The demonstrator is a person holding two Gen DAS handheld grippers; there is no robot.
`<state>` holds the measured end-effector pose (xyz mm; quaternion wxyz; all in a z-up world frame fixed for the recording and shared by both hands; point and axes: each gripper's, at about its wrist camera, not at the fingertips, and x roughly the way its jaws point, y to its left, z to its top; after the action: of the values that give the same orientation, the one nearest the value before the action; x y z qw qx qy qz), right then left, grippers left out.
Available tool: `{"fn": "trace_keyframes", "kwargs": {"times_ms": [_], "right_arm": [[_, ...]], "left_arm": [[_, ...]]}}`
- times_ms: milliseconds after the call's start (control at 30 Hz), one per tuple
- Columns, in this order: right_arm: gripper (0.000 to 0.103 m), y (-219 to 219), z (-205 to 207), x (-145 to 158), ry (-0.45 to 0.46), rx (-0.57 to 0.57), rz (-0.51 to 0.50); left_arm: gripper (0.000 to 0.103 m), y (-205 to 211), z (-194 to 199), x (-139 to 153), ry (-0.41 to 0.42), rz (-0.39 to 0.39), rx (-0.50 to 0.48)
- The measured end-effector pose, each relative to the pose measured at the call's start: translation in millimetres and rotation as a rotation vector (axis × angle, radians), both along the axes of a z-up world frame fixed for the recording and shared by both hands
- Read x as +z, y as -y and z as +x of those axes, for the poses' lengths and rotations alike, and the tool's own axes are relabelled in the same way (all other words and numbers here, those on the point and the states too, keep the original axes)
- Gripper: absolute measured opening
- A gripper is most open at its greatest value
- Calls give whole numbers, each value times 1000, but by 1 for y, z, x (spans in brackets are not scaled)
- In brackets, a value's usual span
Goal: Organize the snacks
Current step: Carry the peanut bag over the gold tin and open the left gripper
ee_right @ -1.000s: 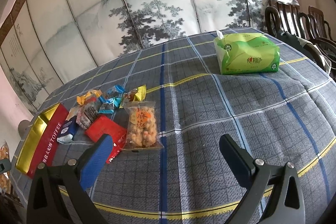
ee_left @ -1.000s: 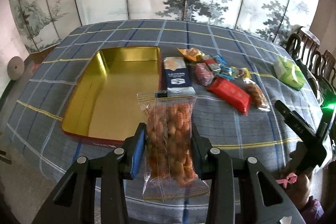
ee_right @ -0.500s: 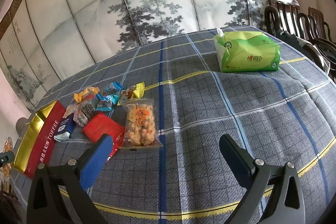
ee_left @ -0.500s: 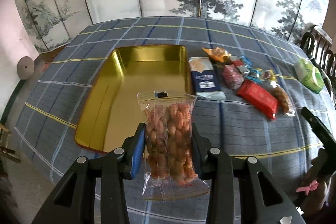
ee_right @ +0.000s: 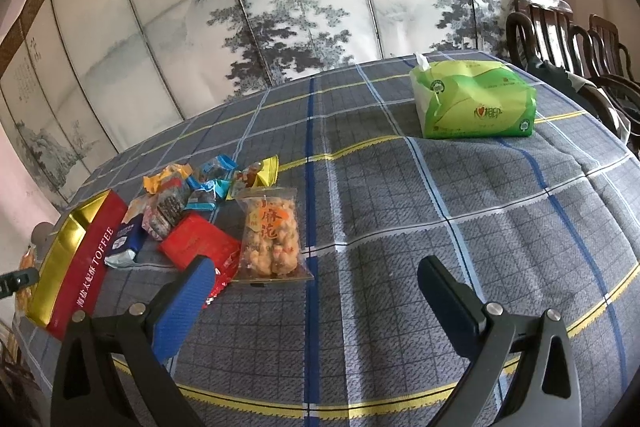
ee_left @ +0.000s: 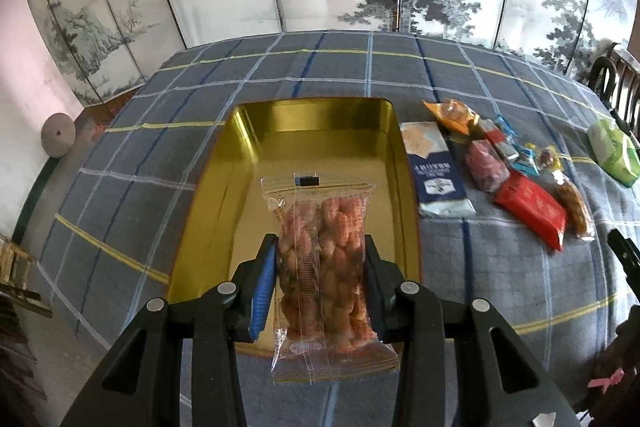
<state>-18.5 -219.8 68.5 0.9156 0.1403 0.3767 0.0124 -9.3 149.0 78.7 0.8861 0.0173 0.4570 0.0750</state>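
While the gold tin (ee_left: 320, 131) lies empty on the bench (ee_left: 500, 287), the left tool (ee_left: 320, 267) holds a clear bag of orange snacks (ee_left: 322, 227) above its near end. The right tool (ee_right: 316, 291) gapes wide, empty. Every other packet, including the fried-twist bag (ee_right: 272, 235), lies right of the tin, unsorted.

The left gripper (ee_left: 320, 267) pointed steeply downward with its jaws clamped on a clear snack bag (ee_left: 322, 267), while the right gripper (ee_right: 316, 287) stood wide open.
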Motion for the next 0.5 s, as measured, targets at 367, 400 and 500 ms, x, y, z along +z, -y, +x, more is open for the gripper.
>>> {"fn": "trace_keyframes", "kwargs": {"times_ms": [367, 400, 500], "right_arm": [[103, -4, 4, -1, -14, -3, -31], [103, -5, 4, 0, -13, -4, -33], [103, -4, 3, 0, -3, 4, -20]], "left_arm": [[36, -17, 34, -9, -28, 23, 6], [36, -18, 36, -10, -30, 22, 7], [36, -22, 42, -14, -42, 22, 6]]}}
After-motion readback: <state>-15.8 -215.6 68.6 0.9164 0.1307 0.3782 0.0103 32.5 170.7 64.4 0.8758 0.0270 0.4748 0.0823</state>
